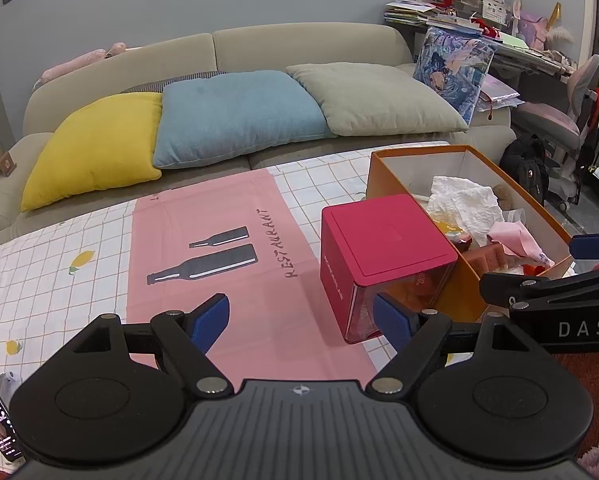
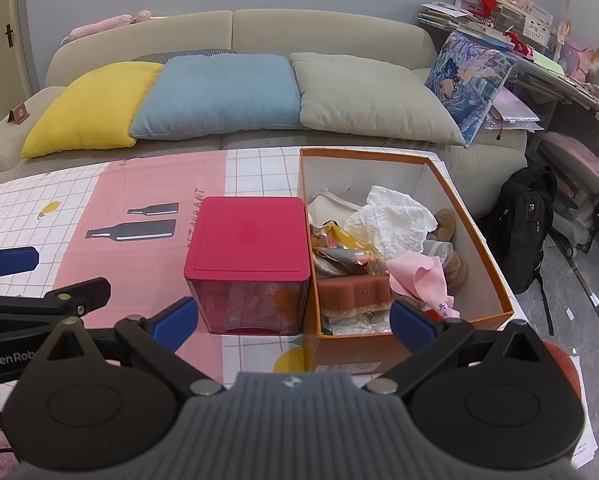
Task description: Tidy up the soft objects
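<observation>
On the checked tablecloth [image 2: 259, 168] we see an open orange cardboard box [image 2: 475, 236] heaped with soft things: crumpled white cloth [image 2: 395, 220], pink cloth [image 2: 419, 276], brown sponge [image 2: 355, 292], brown plush bear [image 2: 445, 224]. A red-lidded square container [image 2: 247, 240] stands just beside it. Our left gripper [image 1: 303, 320] and right gripper [image 2: 293, 320] hover released, jaws apart and empty.

My two wrist views face the sofa [image 1: 219, 52] from close, low over the table; both share the red box [image 2: 246, 236]
</observation>
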Motion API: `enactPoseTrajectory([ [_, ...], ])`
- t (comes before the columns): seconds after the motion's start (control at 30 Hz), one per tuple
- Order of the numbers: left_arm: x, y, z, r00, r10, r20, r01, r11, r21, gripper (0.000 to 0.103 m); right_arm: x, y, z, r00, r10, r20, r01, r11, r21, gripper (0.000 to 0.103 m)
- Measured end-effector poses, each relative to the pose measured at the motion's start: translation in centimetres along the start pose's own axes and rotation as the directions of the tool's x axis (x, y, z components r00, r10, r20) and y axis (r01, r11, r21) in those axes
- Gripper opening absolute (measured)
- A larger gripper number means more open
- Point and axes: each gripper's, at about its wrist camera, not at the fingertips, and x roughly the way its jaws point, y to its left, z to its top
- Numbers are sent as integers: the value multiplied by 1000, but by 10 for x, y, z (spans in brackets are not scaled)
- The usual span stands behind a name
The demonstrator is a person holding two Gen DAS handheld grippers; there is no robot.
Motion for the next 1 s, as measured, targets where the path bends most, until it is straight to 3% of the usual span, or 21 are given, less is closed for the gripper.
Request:
enactPoseTrajectory([
  [1.0,3,2,-1,1000,1,-9,-1,1000,1,96,2,1,0,1000,7,-7,-7,1000,-10,100],
])
